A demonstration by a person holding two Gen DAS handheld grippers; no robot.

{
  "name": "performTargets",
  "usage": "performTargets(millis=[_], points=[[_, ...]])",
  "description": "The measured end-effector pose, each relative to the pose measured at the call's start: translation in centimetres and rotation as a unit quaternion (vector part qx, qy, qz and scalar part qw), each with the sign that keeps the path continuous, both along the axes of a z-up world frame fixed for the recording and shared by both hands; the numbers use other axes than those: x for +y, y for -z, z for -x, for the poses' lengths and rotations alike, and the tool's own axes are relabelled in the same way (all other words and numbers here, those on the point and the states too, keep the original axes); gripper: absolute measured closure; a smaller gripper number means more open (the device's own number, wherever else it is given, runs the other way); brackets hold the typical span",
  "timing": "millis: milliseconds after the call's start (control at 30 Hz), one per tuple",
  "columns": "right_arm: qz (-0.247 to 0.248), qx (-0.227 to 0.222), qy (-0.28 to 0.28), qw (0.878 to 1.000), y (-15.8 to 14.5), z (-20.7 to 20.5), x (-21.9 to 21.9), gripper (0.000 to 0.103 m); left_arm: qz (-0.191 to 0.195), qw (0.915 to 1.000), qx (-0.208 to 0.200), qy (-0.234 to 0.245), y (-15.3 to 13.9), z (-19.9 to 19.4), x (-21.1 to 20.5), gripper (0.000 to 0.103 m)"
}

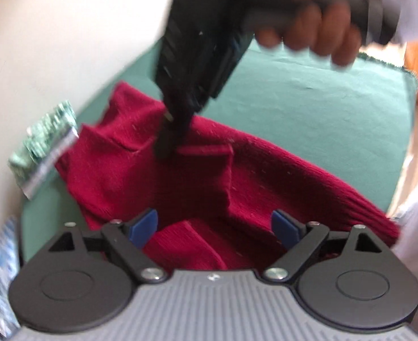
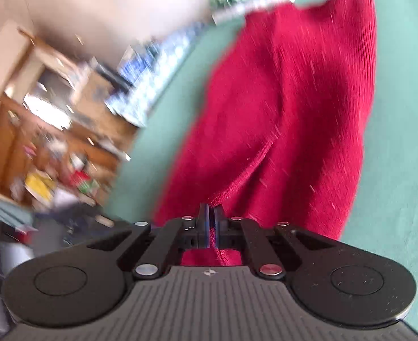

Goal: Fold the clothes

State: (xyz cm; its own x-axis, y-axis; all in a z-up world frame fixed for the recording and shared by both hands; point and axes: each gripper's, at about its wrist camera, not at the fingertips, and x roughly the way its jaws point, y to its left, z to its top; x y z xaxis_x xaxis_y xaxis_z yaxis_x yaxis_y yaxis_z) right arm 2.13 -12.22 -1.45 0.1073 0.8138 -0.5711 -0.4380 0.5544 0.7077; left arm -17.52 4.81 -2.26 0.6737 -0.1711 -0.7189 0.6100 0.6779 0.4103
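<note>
A dark red knit sweater (image 1: 197, 176) lies on a green cloth-covered table (image 1: 308, 108). My left gripper (image 1: 214, 224) is open, its blue pads (image 1: 145, 226) spread just above the sweater's near part, holding nothing. My right gripper (image 2: 211, 221) is shut on a hem edge of the red sweater (image 2: 288, 108) and lifts it off the green table (image 2: 402, 170). The right gripper also shows in the left wrist view (image 1: 169, 139), coming down from above with its tip pinching the sweater near the middle.
A green patterned packet (image 1: 44, 147) lies at the table's left edge against a pale wall. Blue and white packets (image 2: 152, 79) lie along that edge. Wooden shelves with clutter (image 2: 38, 130) stand beyond the table.
</note>
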Motion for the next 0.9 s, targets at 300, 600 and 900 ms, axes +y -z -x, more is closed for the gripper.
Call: performTargets(millis=[300,600,900], points=[[-0.152,0.108,0.11,0.976,-1.5,4.2,-1.9,0.099,-0.024,0.9951,-0.074,0.061,0.3,1.8,0.0,0.054],[-0.068,0.101,0.17,0.978,-0.1,11.1,-3.1,0.087,-0.041,0.9874,-0.105,0.111,1.0,3.1,0.1,0.098],[0.01,-0.05,0.195,0.979,-3.5,-0.7,-2.2,0.063,-0.063,0.9896,-0.044,0.121,3.5,2.9,-0.2,0.086]])
